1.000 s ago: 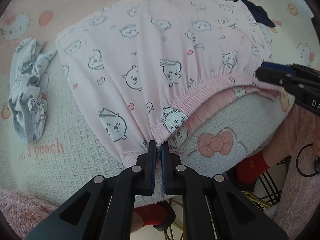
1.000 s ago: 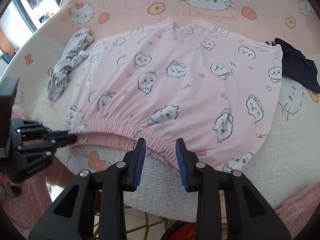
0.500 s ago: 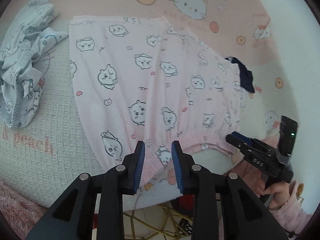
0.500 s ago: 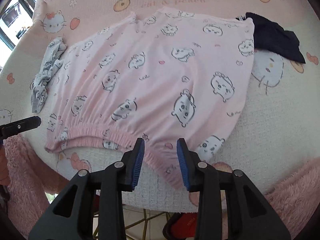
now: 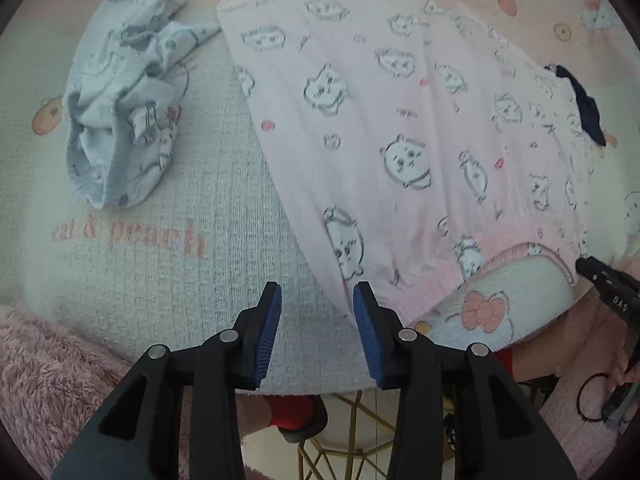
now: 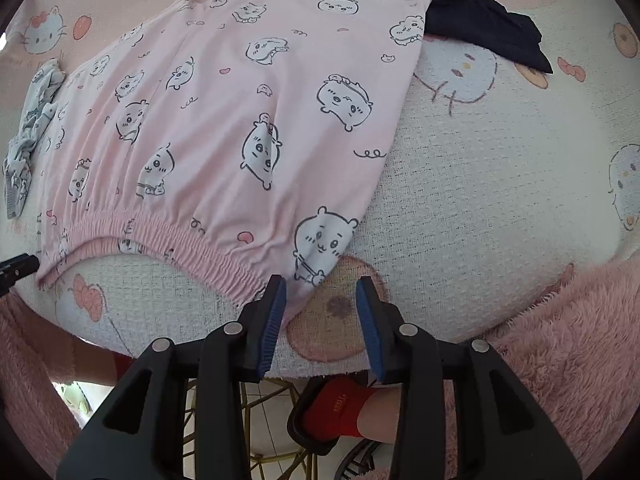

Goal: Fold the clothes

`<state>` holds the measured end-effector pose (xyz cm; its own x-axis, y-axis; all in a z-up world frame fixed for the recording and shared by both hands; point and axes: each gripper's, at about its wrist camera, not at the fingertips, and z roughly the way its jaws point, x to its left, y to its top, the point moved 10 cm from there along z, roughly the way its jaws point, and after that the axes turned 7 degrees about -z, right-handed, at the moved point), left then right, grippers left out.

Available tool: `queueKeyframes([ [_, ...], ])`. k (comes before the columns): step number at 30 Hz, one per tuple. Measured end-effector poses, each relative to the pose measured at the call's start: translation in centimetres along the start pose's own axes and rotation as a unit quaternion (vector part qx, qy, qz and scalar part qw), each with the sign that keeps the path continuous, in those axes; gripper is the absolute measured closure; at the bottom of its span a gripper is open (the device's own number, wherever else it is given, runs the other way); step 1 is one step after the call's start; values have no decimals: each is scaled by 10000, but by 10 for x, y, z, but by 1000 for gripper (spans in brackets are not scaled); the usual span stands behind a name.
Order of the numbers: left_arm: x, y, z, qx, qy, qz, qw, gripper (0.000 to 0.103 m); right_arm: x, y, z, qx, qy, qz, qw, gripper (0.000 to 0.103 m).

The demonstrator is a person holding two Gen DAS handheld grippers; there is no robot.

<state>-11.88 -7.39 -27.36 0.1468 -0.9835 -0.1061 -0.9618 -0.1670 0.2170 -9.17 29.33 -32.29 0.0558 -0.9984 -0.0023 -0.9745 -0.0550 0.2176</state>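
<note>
Pink cartoon-print shorts [image 5: 400, 120] lie flat on the table, elastic waistband toward the near edge; they also show in the right wrist view [image 6: 240, 100]. My left gripper [image 5: 317, 316] is open and empty, just off the waistband's left corner. My right gripper [image 6: 320, 312] is open and empty at the waistband's right corner, its left finger touching the fabric edge. The right gripper's tip shows in the left wrist view [image 5: 600, 276], and the left gripper's tip shows in the right wrist view [image 6: 18, 266].
A crumpled light-blue garment [image 5: 120, 120] lies left of the shorts. A dark navy garment [image 6: 484, 20] lies at their far right corner. A Hello Kitty cloth [image 6: 500, 184] covers the table. The person's pink fuzzy clothing and red sock [image 6: 344, 408] are below the near edge.
My left gripper let go of the waistband, opened, and shifted left to the shorts' left corner. My right gripper stayed open and shifted right to the right corner. The shorts now lie flat.
</note>
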Motion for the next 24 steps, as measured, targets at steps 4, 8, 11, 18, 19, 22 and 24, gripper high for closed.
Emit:
queueKeyframes([
  [4,-40,16,-3,-360,-442,487,9972,63,1,18,-14,-674,664,328,9950,66],
  [8,-66,8,23,-42,-330,795,9963,63,19,30,-5,-749,785,16,9941,66],
  [11,-73,2,33,64,-294,795,9964,62,25,19,8,-393,424,-310,9978,66],
  [18,-38,-2,10,293,-588,154,9977,58,-10,4,-4,-135,128,339,9993,49],
  [19,-31,8,3,164,-653,-24,9977,58,-9,6,-9,-236,162,331,9990,49],
  [22,-9,43,-7,-132,-660,-447,9967,58,5,23,-32,-655,333,219,9971,49],
  [24,8,64,1,-163,-346,-440,9983,58,19,39,-46,-907,459,84,9948,49],
])
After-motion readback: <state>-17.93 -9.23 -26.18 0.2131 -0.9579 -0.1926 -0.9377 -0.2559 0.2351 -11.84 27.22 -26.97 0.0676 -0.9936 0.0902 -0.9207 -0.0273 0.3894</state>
